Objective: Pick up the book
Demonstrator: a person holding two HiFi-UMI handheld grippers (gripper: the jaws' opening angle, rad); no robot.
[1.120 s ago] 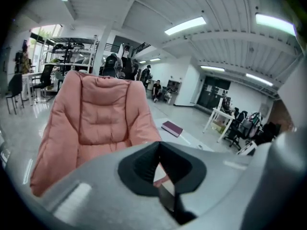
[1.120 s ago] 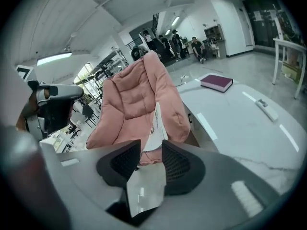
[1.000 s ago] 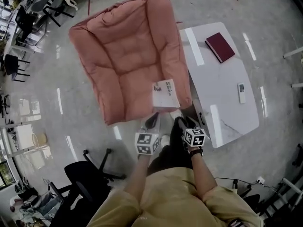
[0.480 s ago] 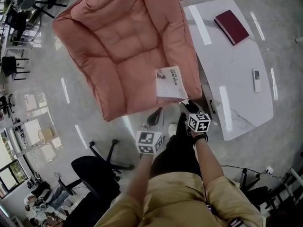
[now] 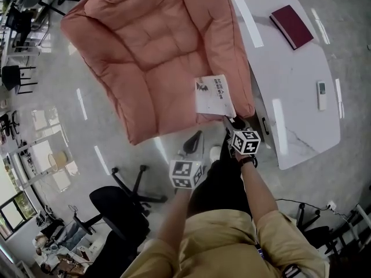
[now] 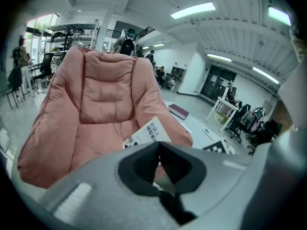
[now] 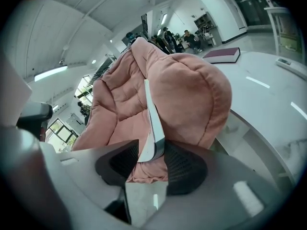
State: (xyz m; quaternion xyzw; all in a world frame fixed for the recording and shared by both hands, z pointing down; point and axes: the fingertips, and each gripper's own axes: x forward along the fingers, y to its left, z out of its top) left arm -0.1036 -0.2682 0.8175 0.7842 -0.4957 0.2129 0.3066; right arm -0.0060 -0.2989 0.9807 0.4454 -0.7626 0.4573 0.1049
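The book [image 5: 214, 95] lies at the near right edge of the pink cushion [image 5: 145, 51]. Our right gripper [image 5: 231, 121] has come down to it, jaws closing on its edge. Our left gripper [image 5: 194, 142] hangs short, jaws together and empty. We judge the lift comes next.

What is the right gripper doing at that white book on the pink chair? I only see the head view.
Observer: In its own view the right gripper has the white book edge-on between its jaws, which are closing on the covers.
Operator: Is the other gripper helping?
Observer: No. In its own view the left gripper has its jaws together with nothing between them, aimed at the pink chair.
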